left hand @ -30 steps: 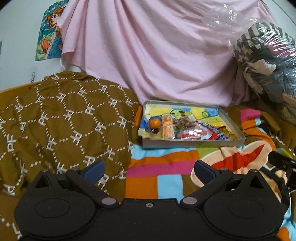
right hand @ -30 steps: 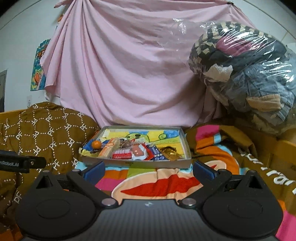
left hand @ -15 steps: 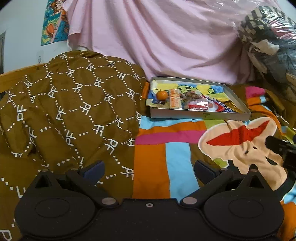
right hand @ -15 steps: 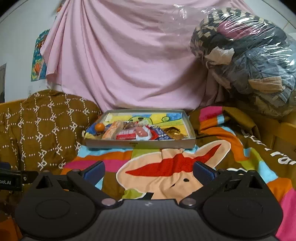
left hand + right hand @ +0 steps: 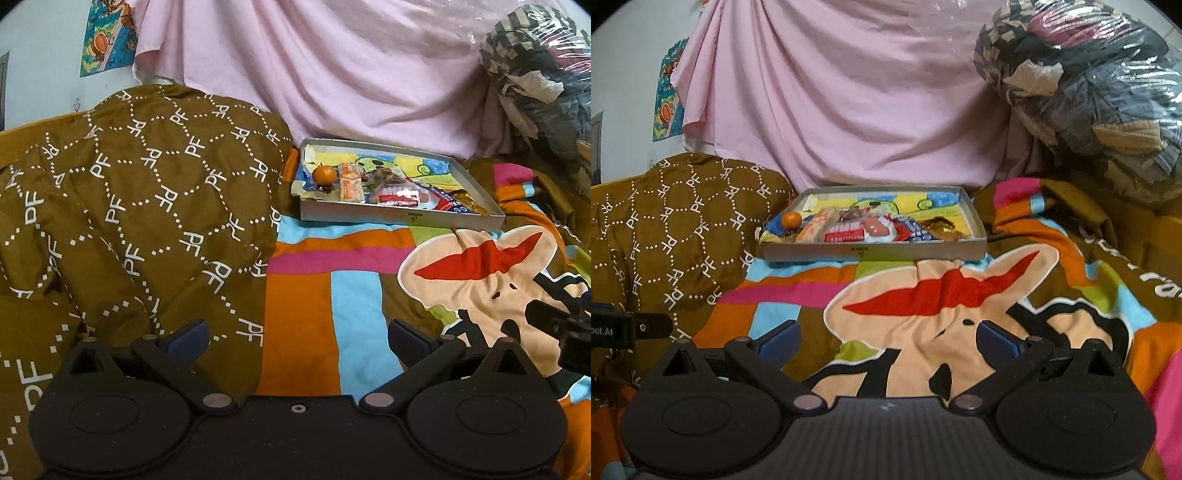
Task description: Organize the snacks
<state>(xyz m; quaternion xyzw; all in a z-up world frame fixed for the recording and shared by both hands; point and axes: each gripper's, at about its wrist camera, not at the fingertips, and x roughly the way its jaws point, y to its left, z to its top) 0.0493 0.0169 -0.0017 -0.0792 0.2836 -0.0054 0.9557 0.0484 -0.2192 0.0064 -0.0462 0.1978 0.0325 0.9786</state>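
Observation:
A shallow grey tray (image 5: 399, 219) (image 5: 871, 253) rests on a colourful blanket at the far side of the bed. It holds a small orange (image 5: 324, 174) (image 5: 791, 219), an orange-and-white packet (image 5: 350, 182) (image 5: 812, 229), a red-and-white packet (image 5: 400, 195) (image 5: 849, 233), a blue wrapper (image 5: 914, 229) and a gold wrapper (image 5: 467, 201) (image 5: 942, 227). My left gripper (image 5: 297, 338) is open and empty, well short of the tray. My right gripper (image 5: 888, 338) is open and empty, also well short of the tray.
A brown patterned quilt (image 5: 122, 206) (image 5: 676, 229) is heaped on the left. A pink sheet (image 5: 332, 74) hangs behind the tray. A plastic-wrapped bundle of clothes (image 5: 1082, 85) sits at the right. The blanket (image 5: 923, 302) lies between grippers and tray.
Both grippers have drawn back from the tray and tilted down, so more blanket shows in front. The jaws stayed open and empty.

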